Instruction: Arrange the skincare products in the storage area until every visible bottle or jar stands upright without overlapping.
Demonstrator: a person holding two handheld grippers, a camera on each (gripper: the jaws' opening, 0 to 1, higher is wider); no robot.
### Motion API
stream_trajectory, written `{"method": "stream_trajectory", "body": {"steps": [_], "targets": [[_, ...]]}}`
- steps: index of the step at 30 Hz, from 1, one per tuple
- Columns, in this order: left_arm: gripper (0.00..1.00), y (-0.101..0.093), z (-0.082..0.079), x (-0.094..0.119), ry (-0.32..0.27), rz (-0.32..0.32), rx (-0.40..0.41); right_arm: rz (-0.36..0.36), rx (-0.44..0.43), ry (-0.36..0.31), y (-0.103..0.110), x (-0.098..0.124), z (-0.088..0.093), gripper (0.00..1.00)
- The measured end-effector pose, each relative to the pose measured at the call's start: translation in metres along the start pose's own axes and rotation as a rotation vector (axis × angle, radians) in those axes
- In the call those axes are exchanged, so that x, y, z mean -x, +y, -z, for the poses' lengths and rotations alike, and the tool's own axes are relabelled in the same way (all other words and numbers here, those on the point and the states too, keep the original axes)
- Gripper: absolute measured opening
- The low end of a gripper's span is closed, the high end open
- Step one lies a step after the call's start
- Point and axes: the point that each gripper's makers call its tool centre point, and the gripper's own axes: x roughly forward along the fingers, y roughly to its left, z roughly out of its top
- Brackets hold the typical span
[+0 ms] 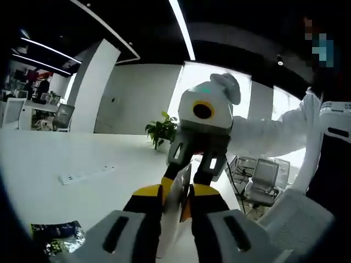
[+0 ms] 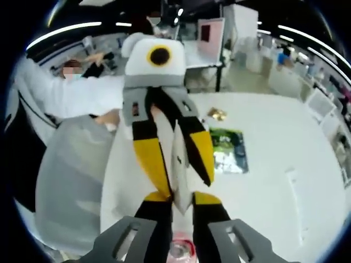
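While the left gripper [image 1: 176, 193] and right gripper [image 2: 178, 192] both pinch one thin white sachet [image 2: 179, 159] held aloft above the white tabletop [image 1: 49, 159], a handover seems underway; next, one should release before standing it upright.

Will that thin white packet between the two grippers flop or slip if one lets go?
Likely light: the thin white packet looks flat, edge-on. It spans from left gripper to right gripper without sagging, so probably fairly stiff. Its smooth face might slip.
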Motion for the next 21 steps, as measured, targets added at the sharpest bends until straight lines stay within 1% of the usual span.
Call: {"method": "stream_trajectory", "body": {"steps": [3, 5, 7, 9, 10, 13, 14, 15, 16, 17, 18, 21], "targets": [[0.13, 0.001, -0.004, 0.006, -0.026, 0.005, 0.019, 0.004, 0.014, 0.014, 0.000, -0.002, 0.001, 0.02], [0.13, 0.003, -0.008, 0.010, -0.044, -0.009, 0.014, 0.010, 0.017, 0.027, -0.001, -0.003, 0.005, 0.01], [0.14, 0.005, -0.007, 0.015, -0.038, -0.013, 0.009, 0.019, 0.025, 0.027, -0.002, -0.002, 0.006, 0.01], [0.19, 0.007, 0.000, 0.020, -0.012, -0.015, 0.006, 0.021, 0.019, 0.012, -0.002, 0.004, 0.004, 0.01], [0.21, 0.007, 0.005, 0.022, 0.009, -0.015, 0.001, 0.019, 0.013, 0.000, -0.002, 0.007, 0.002, 0.01], [0.23, 0.008, 0.018, 0.024, 0.055, -0.020, -0.011, -0.002, -0.009, -0.039, -0.001, 0.017, -0.008, 0.01], [0.24, 0.007, 0.022, 0.023, 0.062, -0.012, 0.005, -0.004, -0.004, -0.049, -0.001, 0.019, -0.010, 0.01], [0.25, 0.002, 0.024, 0.021, 0.065, 0.011, 0.029, -0.007, 0.010, -0.063, 0.001, 0.022, -0.014, 0.01], [0.26, -0.001, 0.027, 0.019, 0.073, 0.028, 0.028, -0.008, 0.016, -0.065, 0.002, 0.023, -0.015, 0.01], [0.25, -0.002, 0.033, 0.017, 0.097, 0.034, 0.006, -0.009, 0.035, -0.065, 0.004, 0.024, -0.016, 0.01], [0.25, -0.003, 0.038, 0.015, 0.123, 0.035, -0.007, -0.008, 0.060, -0.060, 0.005, 0.025, -0.017, 0.01], [0.25, -0.003, 0.050, 0.008, 0.157, 0.034, -0.017, -0.011, 0.080, -0.043, 0.010, 0.025, -0.015, 0.01]]}}
